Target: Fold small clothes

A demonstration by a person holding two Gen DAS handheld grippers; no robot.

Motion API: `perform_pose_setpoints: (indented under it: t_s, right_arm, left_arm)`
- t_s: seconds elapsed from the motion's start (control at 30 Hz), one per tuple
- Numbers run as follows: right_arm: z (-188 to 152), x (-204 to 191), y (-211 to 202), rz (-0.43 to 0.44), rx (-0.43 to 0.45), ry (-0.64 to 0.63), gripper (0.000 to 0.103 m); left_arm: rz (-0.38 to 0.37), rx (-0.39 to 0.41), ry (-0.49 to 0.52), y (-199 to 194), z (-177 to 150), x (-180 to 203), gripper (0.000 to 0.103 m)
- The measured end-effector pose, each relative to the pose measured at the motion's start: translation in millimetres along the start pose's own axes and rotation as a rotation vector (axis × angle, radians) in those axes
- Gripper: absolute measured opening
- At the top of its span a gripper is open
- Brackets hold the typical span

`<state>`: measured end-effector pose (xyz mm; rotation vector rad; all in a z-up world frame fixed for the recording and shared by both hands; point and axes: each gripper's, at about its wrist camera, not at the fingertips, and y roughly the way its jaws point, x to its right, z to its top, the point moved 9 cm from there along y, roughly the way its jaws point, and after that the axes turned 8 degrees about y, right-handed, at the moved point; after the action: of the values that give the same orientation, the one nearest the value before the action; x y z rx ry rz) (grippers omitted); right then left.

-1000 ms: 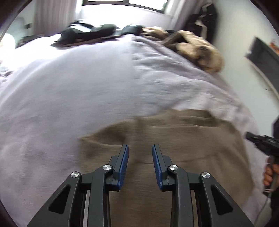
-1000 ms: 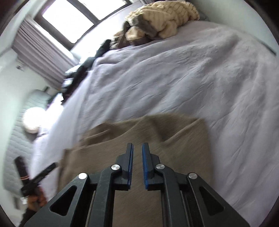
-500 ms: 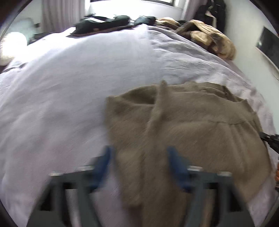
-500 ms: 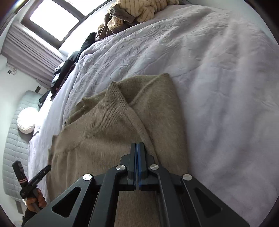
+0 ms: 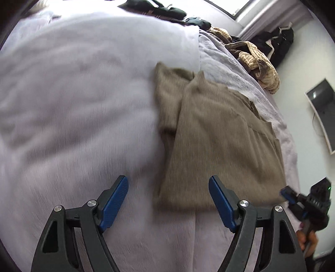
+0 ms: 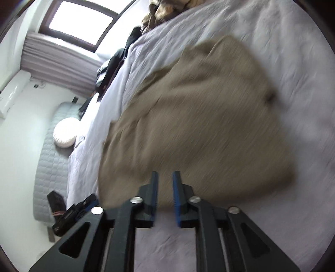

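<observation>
A tan knitted garment (image 5: 219, 136) lies on the pale lilac bed cover (image 5: 73, 104), with one side lapped over the rest. My left gripper (image 5: 167, 177) hangs open wide just short of the garment's near left corner, nothing between its blue pads. My right gripper (image 6: 165, 173) is at the near edge of the same garment (image 6: 199, 125). Its jaws are opening, a narrow gap between them, and no cloth is pinched. In the left wrist view the right gripper (image 5: 293, 196) shows at the garment's near right corner, held by a hand (image 5: 307, 238). The left gripper (image 6: 83, 205) appears low left in the right wrist view.
A heap of beige and striped clothes (image 5: 259, 69) and dark clothes (image 5: 159, 10) lie at the far end of the bed. A dark screen (image 5: 322, 110) hangs on the right wall. A round white cushion (image 6: 65, 134) sits by a grey quilted pad (image 6: 50, 167) under the window (image 6: 81, 23).
Both grippers have drawn back to the garment's near edge. The left one opened wide. The right one closed fully, then parted a little. The whole garment now shows lying on the bed.
</observation>
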<state>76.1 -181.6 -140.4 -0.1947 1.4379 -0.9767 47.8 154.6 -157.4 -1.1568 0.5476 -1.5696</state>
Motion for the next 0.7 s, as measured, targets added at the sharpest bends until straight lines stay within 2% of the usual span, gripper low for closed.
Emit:
perform_pose_setpoints:
  t_s: [0.03,0.1,0.27,0.37,0.4,0.43,0.47,0.5,0.6,0.7]
  right_arm:
    - [-9.6,-3.7,6.6,0.008,-0.021,-0.001,0.034]
    - [-23.9,-9.2,19.3,0.026,-0.054,0.010,0.039]
    - [-53.2,-24.5,64.3,0.116,-0.158,0.105,0.041]
    - [-54.9,-29.1,88.1,0.152,-0.159,0.182,0.041]
    - [-51.3,-30.1,94.7,0.167,-0.148,0.219,0.041]
    - [-50.0,-29.5,96.6,0.174,-0.136,0.236,0.039]
    - [-46.9,-28.0,97.9,0.155,-0.113,0.244,0.034]
    - [-45.5,-28.7,98.2,0.138,-0.103,0.238,0.011]
    - [-46.2,-41.9,89.4,0.115,-0.080,0.156,0.009]
    - [-48.6,-45.0,87.1,0.075,-0.078,0.107,0.009]
  left_arm:
    - [-0.009,-0.007,-0.012,1.8,-4.9,0.4,0.079]
    - [-0.017,-0.019,-0.017,5.0,-12.9,3.4,0.079]
    - [-0.108,-0.039,-0.081,16.1,-17.2,15.3,0.079]
    - [-0.132,-0.008,-0.180,21.0,-11.7,8.3,0.079]
    - [-0.127,0.013,-0.206,20.7,-9.0,4.6,0.074]
    - [-0.120,0.027,-0.214,20.7,-7.0,2.3,0.057]
    - [-0.103,0.034,-0.216,21.2,-5.9,-0.9,0.046]
    - [-0.080,0.027,-0.215,22.2,-6.4,-4.5,0.030]
    - [-0.099,0.048,-0.195,15.8,-6.8,-5.0,0.021]
    - [-0.059,0.074,-0.117,6.0,-7.4,-3.3,0.020]
